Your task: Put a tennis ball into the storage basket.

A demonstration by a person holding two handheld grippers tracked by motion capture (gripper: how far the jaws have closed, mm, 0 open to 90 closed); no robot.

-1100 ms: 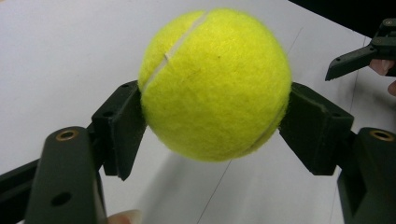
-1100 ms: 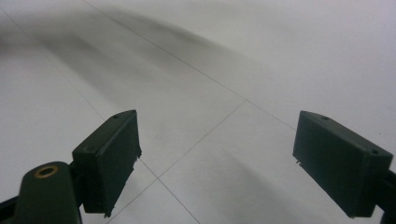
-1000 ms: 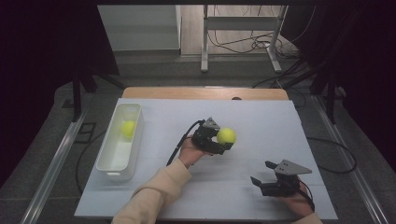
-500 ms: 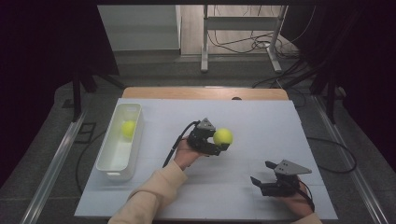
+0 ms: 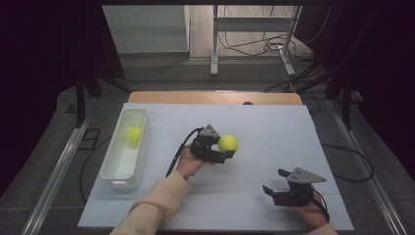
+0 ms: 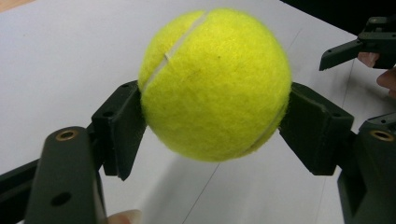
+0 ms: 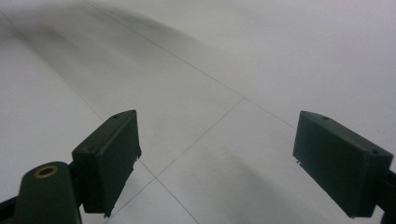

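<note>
Held ball: I have a fuzzy yellow tennis ball point(image 6: 215, 84) with a white seam pinched between the two black jaws of my left gripper point(image 5: 228, 150), lifted off the table near its middle.
Left gripper: clamped on that ball, both pads pressed into the felt.
Room around the ball: bare white table point(image 5: 274, 132) on every side of it; thin grid lines cross the smooth surface.
Bin: a white, rounded-corner plastic tray point(image 5: 113, 169), well apart from the held ball toward the table's left edge.
Second ball point(image 5: 134, 134): yellow, lying inside the tray's far end.
Right gripper point(image 5: 274, 183): jaws spread wide over bare table, near the front edge, well apart from the held ball.
</note>
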